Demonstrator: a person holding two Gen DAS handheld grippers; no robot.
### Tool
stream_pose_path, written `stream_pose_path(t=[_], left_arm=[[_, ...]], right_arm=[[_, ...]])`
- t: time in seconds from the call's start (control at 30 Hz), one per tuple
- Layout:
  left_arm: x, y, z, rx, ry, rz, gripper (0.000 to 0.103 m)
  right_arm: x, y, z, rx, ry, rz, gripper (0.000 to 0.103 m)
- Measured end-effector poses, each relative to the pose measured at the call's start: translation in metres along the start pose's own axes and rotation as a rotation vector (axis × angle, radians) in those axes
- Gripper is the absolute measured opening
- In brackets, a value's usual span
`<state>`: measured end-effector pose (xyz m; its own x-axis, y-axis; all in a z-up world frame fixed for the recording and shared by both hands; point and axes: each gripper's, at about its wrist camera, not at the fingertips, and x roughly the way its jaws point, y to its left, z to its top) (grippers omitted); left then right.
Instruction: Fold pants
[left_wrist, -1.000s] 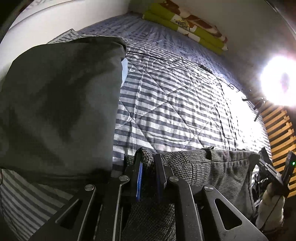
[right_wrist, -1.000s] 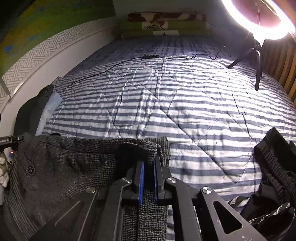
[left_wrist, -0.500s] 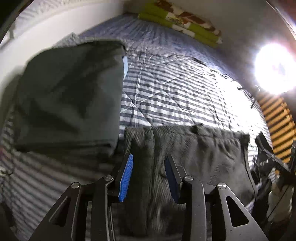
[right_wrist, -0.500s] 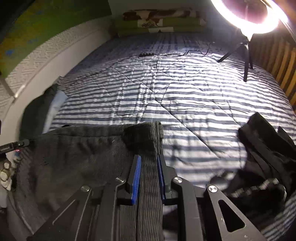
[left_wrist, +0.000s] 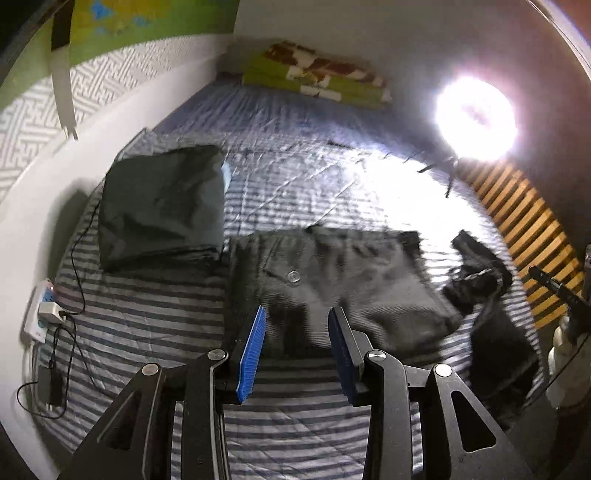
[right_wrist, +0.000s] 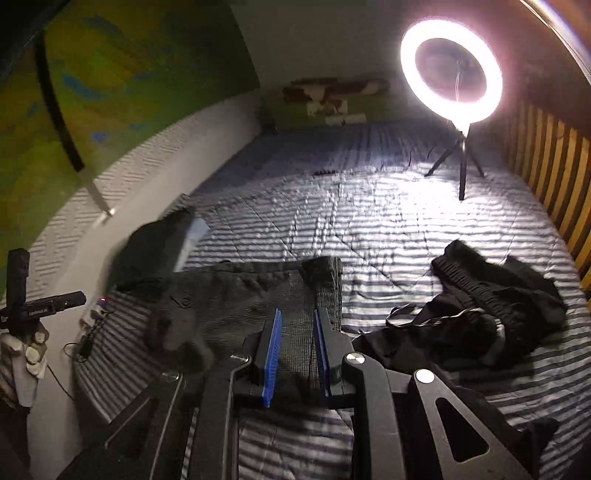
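Note:
The grey tweed pants (left_wrist: 351, 273) lie folded into a flat rectangle on the striped quilt (left_wrist: 147, 332), back-pocket button facing up. My left gripper (left_wrist: 297, 310) hangs above their near left part, open, with nothing between its blue pads. In the right wrist view the same pants (right_wrist: 240, 295) lie below my right gripper (right_wrist: 298, 312). It hovers over their right edge with a narrow gap between the pads, and no cloth is in that gap. Both views are blurred by motion.
A folded dark green garment (left_wrist: 162, 203) lies left of the pants by the wall. A crumpled black garment (right_wrist: 480, 314) lies to the right. A ring light on a tripod (right_wrist: 450, 70) stands on the bed further back. A power strip with cables (left_wrist: 44, 310) is at the left edge.
Both grippers let go of the pants' far edge, opened and rose back toward the near side. The pants now lie flat on the quilt.

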<state>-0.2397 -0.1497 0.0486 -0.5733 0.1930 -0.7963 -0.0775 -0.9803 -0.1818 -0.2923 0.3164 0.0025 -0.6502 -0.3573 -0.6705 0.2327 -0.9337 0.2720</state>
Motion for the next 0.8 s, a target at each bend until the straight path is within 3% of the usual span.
stream_pose_path(t=[0.17,0.3,0.4,0.63,0.8], left_arm=[[-0.059,-0.04,0.007,0.059,-0.064,-0.02,0.038],[-0.086,-0.066,0.009,0.125,-0.102,0.021,0.038],[-0.105,-0.081,0.01,0.146,-0.119,0.014,0.038],[-0.13,-0.083,0.028,0.154,-0.141,0.041,0.038],[-0.115,-0.056,0.069,0.098,-0.14,0.08,0.039]], right_arm=[[-0.065,0.005,0.008,-0.021,-0.108,-0.015,0.017],[-0.102,-0.004,0.013,0.018,-0.154,0.02,0.017],[-0.123,-0.005,0.016,-0.013,-0.185,-0.024,0.017],[-0.131,-0.009,0.031,-0.02,-0.182,-0.025,0.017],[-0.092,-0.011,0.041,-0.039,-0.11,-0.046,0.018]])
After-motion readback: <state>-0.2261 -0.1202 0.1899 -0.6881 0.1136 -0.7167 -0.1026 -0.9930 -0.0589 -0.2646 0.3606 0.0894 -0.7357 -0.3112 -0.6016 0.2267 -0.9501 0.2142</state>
